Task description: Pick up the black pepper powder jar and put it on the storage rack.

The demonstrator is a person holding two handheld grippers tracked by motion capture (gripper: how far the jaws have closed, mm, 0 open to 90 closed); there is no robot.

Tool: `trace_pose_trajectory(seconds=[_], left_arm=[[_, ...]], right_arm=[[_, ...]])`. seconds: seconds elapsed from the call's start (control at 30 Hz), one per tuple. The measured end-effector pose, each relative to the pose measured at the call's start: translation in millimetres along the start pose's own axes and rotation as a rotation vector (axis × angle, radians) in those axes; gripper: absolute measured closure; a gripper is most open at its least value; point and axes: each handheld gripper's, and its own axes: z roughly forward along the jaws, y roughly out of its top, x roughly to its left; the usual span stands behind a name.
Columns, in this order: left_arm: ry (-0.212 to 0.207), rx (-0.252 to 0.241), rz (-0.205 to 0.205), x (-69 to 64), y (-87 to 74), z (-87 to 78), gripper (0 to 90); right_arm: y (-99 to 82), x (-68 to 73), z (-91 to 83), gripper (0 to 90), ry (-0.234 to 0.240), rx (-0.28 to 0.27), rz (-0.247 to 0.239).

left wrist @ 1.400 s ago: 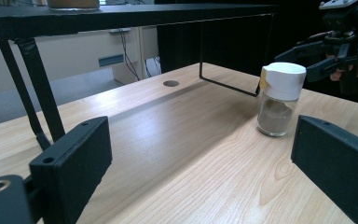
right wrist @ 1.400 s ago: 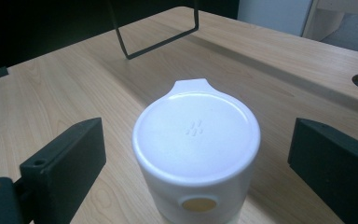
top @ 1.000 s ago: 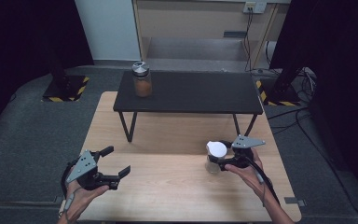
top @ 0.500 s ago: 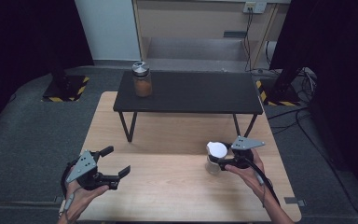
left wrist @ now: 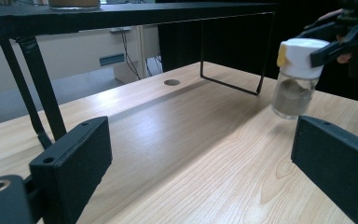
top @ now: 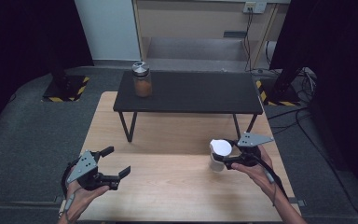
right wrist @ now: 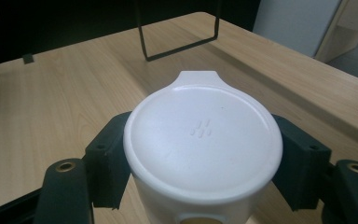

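Right tongs [top: 220, 157]: my jaws have just closed on the white cap of the spice jar [top: 217, 157], one pad on each side of the lid.
Spice jar: near the wooden table's [top: 168, 140] right edge, held at its cap.
Left tongs [top: 116, 163]: jaws spread wide with nothing between them, over the table's near left corner.

Black hand-held gripper [top: 107, 164], grey three-cornered plate, trailing black cable
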Motion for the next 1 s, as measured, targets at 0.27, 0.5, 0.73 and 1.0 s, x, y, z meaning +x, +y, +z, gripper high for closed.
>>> trace_pose_trajectory(seconds=[0.27, 0.5, 0.73, 1.0], left_arm=[[0.012, 0.000, -0.007, -1.9, -1.2, -3.1, 3.9], [0.021, 0.003, -0.010, -3.0, -1.9, -5.4, 3.9], [0.021, 0.006, -0.010, -1.9, -1.9, -5.0, 3.8], [0.026, 0.002, -0.019, -0.8, -3.0, -5.7, 3.9]], right_arm=[[17.9, -3.0, -12.1, 30.9, 0.046, -0.017, -0.017], [35.2, -6.1, -16.9, 31.0, 0.073, -0.013, -0.034], [57.7, -8.6, -25.3, 31.0, 0.093, -0.016, -0.039], [94.0, -14.7, -43.1, 31.1, 0.090, -0.024, -0.052]])
